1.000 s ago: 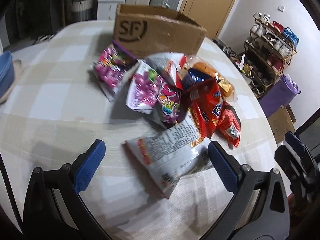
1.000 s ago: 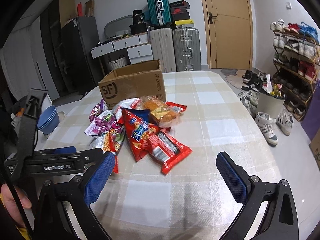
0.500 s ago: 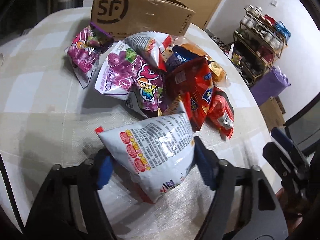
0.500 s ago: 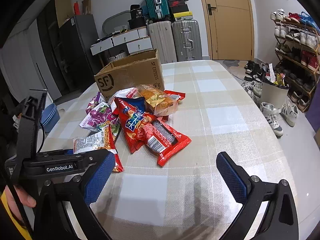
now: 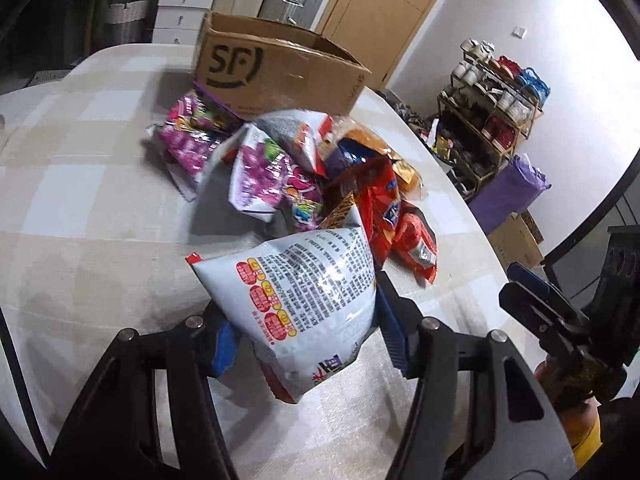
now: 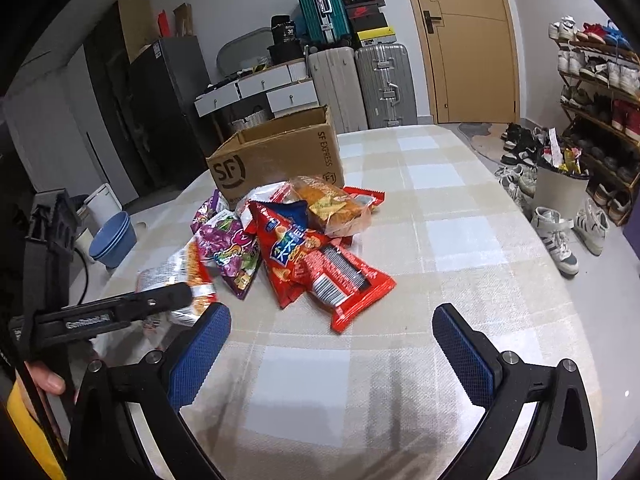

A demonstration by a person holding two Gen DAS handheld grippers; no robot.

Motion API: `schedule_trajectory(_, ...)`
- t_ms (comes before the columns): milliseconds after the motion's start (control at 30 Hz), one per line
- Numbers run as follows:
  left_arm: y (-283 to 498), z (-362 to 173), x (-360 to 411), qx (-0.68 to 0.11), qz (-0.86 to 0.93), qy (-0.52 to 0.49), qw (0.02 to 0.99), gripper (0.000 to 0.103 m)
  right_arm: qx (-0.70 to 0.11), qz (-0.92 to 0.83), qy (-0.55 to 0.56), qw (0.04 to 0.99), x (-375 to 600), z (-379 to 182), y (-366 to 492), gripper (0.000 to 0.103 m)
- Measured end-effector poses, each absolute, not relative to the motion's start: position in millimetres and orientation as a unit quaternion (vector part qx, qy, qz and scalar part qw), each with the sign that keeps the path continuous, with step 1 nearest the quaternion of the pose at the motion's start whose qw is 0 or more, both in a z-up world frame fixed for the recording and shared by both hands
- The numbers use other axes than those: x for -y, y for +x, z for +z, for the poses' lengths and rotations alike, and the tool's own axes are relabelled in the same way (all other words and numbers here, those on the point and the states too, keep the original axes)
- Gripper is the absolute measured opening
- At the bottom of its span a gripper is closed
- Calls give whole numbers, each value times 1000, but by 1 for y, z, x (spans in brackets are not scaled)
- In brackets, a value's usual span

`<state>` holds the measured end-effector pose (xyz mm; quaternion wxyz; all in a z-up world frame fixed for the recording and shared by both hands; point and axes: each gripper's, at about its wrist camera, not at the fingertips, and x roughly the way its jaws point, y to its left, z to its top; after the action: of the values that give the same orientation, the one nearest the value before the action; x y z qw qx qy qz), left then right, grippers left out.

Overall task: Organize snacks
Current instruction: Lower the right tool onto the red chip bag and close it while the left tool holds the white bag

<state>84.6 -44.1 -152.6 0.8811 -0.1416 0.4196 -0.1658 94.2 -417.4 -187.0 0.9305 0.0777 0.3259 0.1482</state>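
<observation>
In the left wrist view a white snack bag (image 5: 304, 280) with red print stands tilted between my left gripper's (image 5: 306, 328) blue pads. The jaws are still closing and the pads press on its sides; its lower end hangs just off the tablecloth. Behind it lies a pile of snacks: purple bags (image 5: 272, 176), red bags (image 5: 384, 208) and an orange-filled clear pack (image 6: 332, 204). An open cardboard box (image 5: 280, 68) marked SF stands behind the pile. My right gripper (image 6: 330, 354) hangs open over the bare cloth, short of the red bags (image 6: 320, 268).
The round table (image 6: 460, 240) has a checked cloth and drops off at the right. Blue bowls (image 6: 112, 236) sit beyond its left edge. Suitcases (image 6: 360, 84), a shoe rack (image 6: 592, 92) and a white bin (image 6: 560, 196) stand around the room.
The left jaws came in from wide open onto the white bag, and the bag rose and tipped up off the cloth. The right gripper stayed where it was, open.
</observation>
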Motion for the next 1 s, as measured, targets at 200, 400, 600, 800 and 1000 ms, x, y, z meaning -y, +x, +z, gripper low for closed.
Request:
schedule_trajectory(200, 65, -141, 14, -410, -173, -158, 881, 57, -332, 176, 93, 922, 420, -181, 106, 103)
schedule_trajectory(400, 49, -139, -12, -404, -176, -167, 882, 57, -346, 240, 101, 901, 397, -182, 137, 103)
schedule_trajectory(600, 47, -144, -22, -403, -181, -171, 880, 57, -354, 255, 48, 899, 366, -184, 173, 98)
schedule_trajectory(800, 51, -152, -31, -409, -178, -180, 877, 57, -392, 262, 26, 881, 345, -199, 201, 94)
schedule_trajectory(1000, 58, -160, -34, -416, -176, -189, 872, 57, -407, 251, -6, 878, 332, -210, 218, 82)
